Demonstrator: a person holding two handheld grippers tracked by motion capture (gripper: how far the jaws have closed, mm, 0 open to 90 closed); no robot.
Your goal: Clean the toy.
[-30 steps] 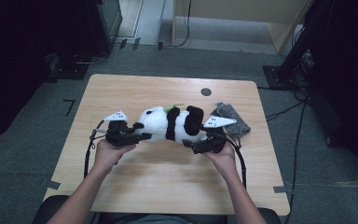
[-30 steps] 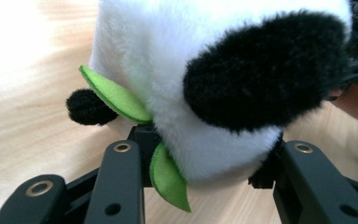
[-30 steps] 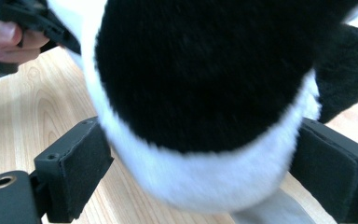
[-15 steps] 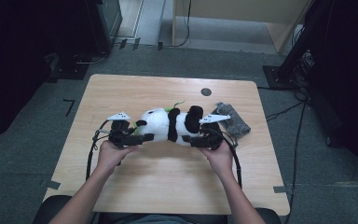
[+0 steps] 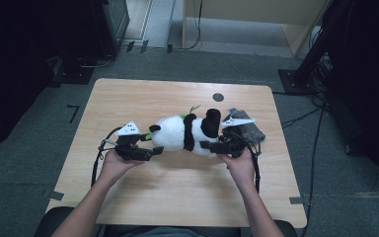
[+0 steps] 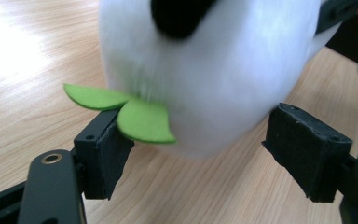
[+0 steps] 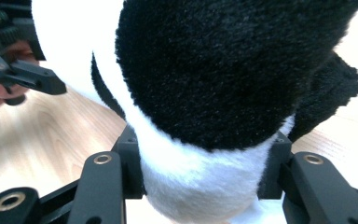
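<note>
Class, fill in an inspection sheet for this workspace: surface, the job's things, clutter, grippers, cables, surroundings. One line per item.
Surface: light wooden table, with a dark round spot near the far edge.
Job's things: plush panda lying on its side mid-table, green felt leaves at its left end.
Clutter: grey crumpled cloth beyond the panda's right end.
Grippers: left gripper has just been opening; its jaws stand either side of the panda's white end, apart from it. Right gripper has just been closing; its jaws press the panda's black-and-white end.
Cables: a black cable loops from the left gripper; another cable trails from the right gripper.
Surroundings: grey floor, dark equipment, floor cables.
</note>
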